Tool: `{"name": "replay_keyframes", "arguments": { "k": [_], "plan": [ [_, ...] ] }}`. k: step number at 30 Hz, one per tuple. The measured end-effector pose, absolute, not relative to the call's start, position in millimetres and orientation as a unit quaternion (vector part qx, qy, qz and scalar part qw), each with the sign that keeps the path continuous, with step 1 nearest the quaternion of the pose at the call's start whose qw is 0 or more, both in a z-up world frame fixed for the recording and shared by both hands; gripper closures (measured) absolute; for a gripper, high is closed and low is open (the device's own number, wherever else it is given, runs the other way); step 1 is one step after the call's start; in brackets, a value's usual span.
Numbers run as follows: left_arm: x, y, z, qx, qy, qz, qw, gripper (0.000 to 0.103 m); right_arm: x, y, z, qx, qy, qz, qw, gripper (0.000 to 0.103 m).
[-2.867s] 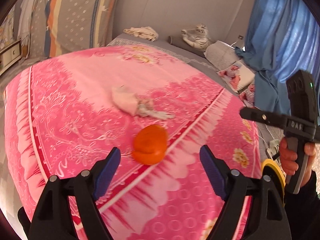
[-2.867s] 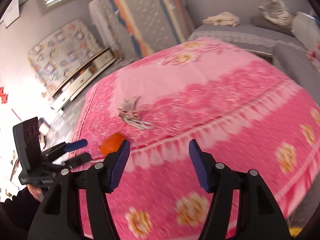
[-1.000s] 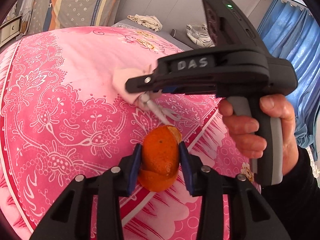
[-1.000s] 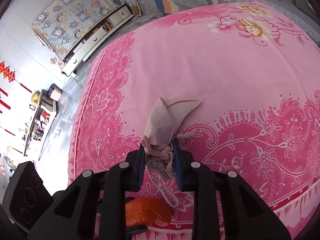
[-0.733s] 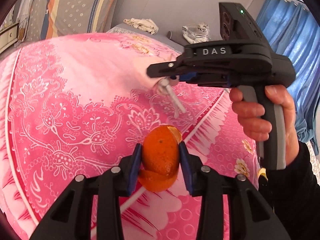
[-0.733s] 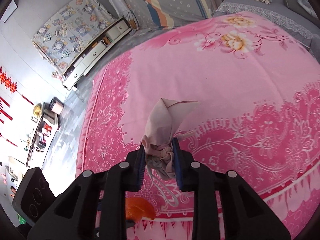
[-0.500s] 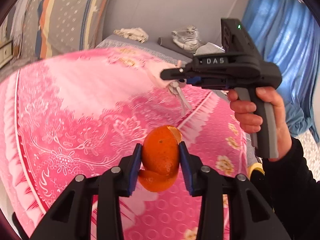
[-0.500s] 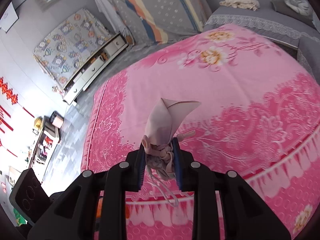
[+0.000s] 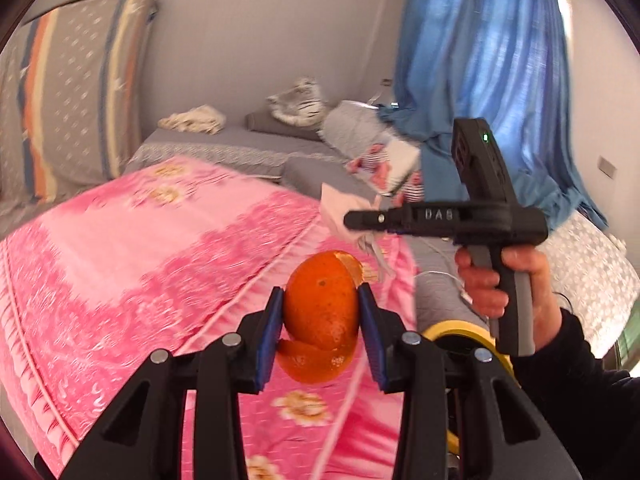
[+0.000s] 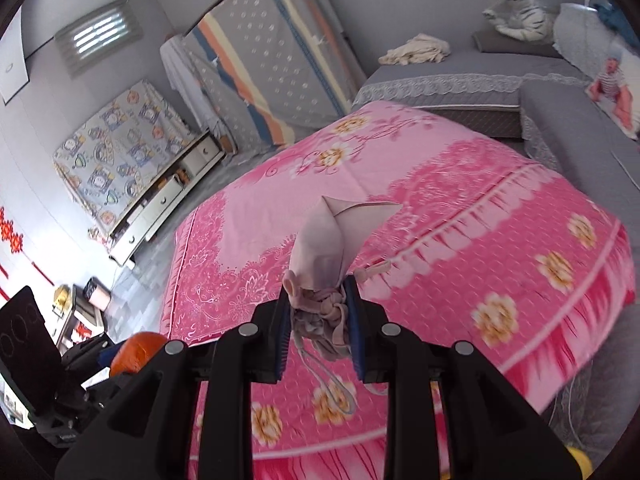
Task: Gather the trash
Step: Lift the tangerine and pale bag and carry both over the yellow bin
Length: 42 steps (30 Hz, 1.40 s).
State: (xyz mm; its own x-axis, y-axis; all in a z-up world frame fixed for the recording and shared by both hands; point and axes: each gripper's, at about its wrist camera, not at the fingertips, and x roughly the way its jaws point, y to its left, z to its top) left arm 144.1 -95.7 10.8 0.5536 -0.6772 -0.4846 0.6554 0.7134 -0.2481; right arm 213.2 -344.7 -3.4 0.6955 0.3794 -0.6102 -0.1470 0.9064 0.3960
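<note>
My left gripper [image 9: 320, 330] is shut on an orange peel [image 9: 322, 316], a hollow orange shell held above the pink bedspread [image 9: 132, 248]. The peel [image 10: 136, 350] also shows at the lower left of the right wrist view. My right gripper [image 10: 318, 334] is shut on a crumpled pink face mask [image 10: 332, 248] whose thin ear loops dangle below the blue pads. In the left wrist view the right gripper [image 9: 352, 220] hangs to the right of the peel, held by a hand [image 9: 492, 284], with the mask [image 9: 336, 208] sticking out at its tip.
A yellow-rimmed bin [image 9: 464, 332] sits low beside the bed, just behind my left gripper. Grey bedding [image 10: 472, 76] with a toy tiger [image 10: 516, 14] lies beyond the pink bedspread. Blue curtains [image 9: 480, 72] hang at the right. A dresser [image 10: 160, 208] stands by the far wall.
Both grippers have lifted off the pink bedspread and swung right toward the bed's edge, the left carrying the peel and the right the mask. The yellow bin has come into view.
</note>
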Motion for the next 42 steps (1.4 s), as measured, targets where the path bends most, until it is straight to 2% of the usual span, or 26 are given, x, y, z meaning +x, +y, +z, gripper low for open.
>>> {"name": "replay_keyframes", "arguments": {
  "k": [9, 22, 27, 42],
  "plan": [
    [96.6, -143.8, 36.8, 0.018, 0.240, -0.440, 0.865, 0.068, 106.9, -393.7, 0.2, 0.194, 0.312, 0.081, 0.927, 0.080],
    [51.8, -204.4, 47.0, 0.042, 0.221, -0.511, 0.830, 0.068, 3.6, -447.4, -5.1, 0.226, 0.263, -0.014, 0.938, 0.080],
    [49.5, -232.8, 31.4, 0.051, 0.246, -0.528, 0.811, 0.068, -23.6, -459.9, -22.2, 0.231, 0.267, -0.051, 0.934, 0.079],
    [68.3, -321.8, -65.5, 0.089, 0.370, -0.541, 0.750, 0.067, -49.2, -486.8, -84.5, 0.277, 0.308, -0.101, 0.905, 0.079]
  ]
}}
